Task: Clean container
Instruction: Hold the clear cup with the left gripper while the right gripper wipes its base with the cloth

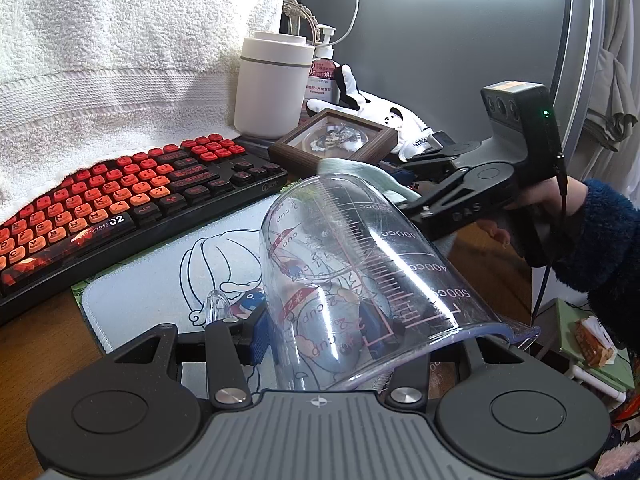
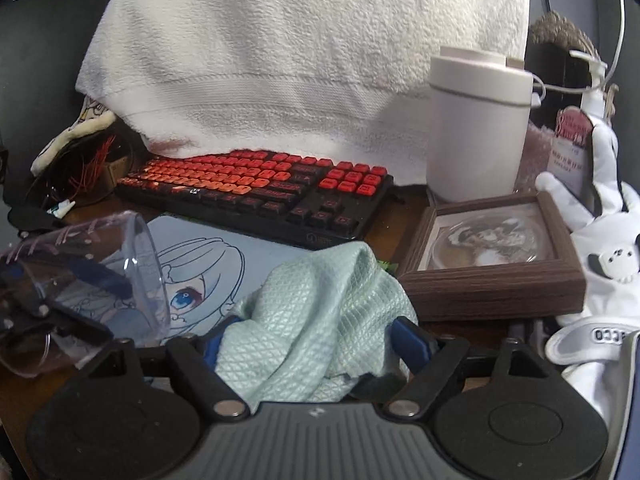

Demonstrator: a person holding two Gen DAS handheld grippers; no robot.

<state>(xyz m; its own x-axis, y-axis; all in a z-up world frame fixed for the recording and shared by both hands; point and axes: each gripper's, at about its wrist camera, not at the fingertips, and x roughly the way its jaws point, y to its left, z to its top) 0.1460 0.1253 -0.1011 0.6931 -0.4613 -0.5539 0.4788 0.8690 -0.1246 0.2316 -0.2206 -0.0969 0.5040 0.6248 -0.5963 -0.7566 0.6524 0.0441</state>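
Observation:
A clear plastic measuring cup (image 1: 340,272) with printed scale marks lies tilted on its side in my left gripper (image 1: 316,332), which is shut on its wall near the rim. The cup's base points away, above the mouse pad. It also shows at the left of the right wrist view (image 2: 80,276). My right gripper (image 2: 316,340) is shut on a pale green cloth (image 2: 320,312), bunched between its blue pads. In the left wrist view the right gripper (image 1: 404,184) holds the cloth (image 1: 360,172) just behind the cup's base.
A red and black keyboard (image 1: 120,208) lies behind a printed mouse pad (image 1: 160,280). A white towel (image 2: 300,60) hangs at the back. A white canister (image 1: 272,84), a pump bottle (image 1: 324,68), a wooden frame (image 2: 492,264) and a plush toy (image 2: 600,240) stand at the right.

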